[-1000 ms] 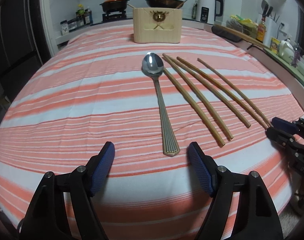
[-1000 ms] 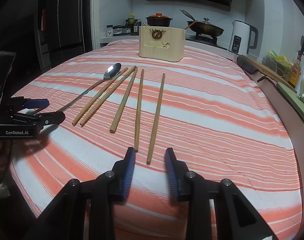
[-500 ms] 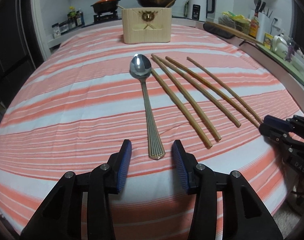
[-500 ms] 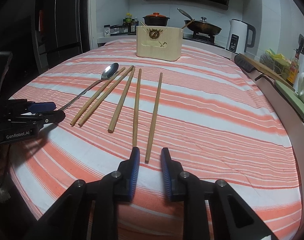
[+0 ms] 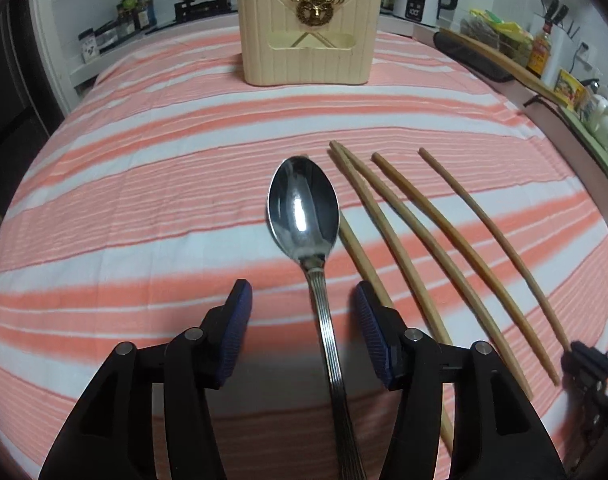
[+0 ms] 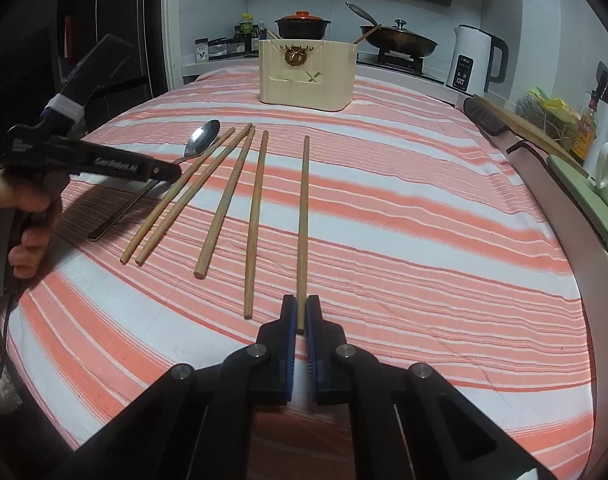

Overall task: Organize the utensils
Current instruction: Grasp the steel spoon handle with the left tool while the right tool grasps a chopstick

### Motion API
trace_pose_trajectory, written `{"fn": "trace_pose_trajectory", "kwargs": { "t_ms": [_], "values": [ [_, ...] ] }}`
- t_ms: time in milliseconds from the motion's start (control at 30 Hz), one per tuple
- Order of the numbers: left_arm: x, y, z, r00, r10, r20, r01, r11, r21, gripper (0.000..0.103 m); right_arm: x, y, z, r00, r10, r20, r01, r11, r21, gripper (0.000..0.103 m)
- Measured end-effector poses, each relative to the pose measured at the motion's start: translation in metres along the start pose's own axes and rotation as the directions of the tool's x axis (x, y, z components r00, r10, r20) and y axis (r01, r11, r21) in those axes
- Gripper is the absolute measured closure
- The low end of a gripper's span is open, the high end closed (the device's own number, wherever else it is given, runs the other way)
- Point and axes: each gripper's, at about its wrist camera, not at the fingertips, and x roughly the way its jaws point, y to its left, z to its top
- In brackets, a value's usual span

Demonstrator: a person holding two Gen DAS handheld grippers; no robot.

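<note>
Right wrist: right hand-held gripper (image 6: 300,312) has just closed onto the rightmost chopstick (image 6: 303,216).

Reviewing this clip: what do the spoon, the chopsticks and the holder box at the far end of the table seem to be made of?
Spoon: polished metal, probably stainless steel; its bowl mirrors the light and the handle is ribbed.
Chopsticks: matte tan sticks, likely bamboo or wood; no gloss.
Holder box: cream, ribbed walls, smooth and even, probably plastic, though painted wood is possible; the emblem on its front looks like brassy metal.

Between my left claw's (image 5: 302,334) ribbed pads lies a glossy metal spoon (image 5: 304,208); matt wooden chopsticks (image 6: 252,220) rest on striped cloth (image 6: 423,220).
</note>
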Motion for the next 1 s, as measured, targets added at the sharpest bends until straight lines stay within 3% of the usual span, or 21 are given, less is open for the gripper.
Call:
{"fn": "trace_pose_trajectory", "kwargs": {
  "t_ms": [467,500,600,667,1000],
  "values": [
    [-0.012,0.040,-0.018,0.998,0.030,0.052,-0.026,0.996,-0.082,0.043,0.003,-0.022,0.002,1.000,-0.010,0.002,0.010,0.998,0.056,0.098],
    [-0.011,0.037,-0.017,0.998,0.033,0.050,-0.029,0.997,-0.067,0.040,0.003,-0.023,0.001,1.000,-0.007,0.006,0.007,0.998,0.057,0.098],
    [-0.006,0.025,-0.014,0.999,0.046,0.029,-0.046,0.999,-0.011,0.017,0.003,-0.022,0.001,1.000,-0.003,0.010,0.002,0.998,0.058,0.098],
    [-0.001,0.028,-0.011,0.999,0.052,0.006,-0.052,0.998,-0.028,0.006,0.002,-0.022,0.000,1.000,-0.002,0.011,0.002,0.999,0.052,0.098],
    [0.015,0.032,0.009,0.999,0.045,-0.015,-0.046,0.998,-0.039,0.001,0.002,-0.018,-0.002,1.000,-0.012,0.020,0.011,1.000,0.029,0.097]
  ]
}}
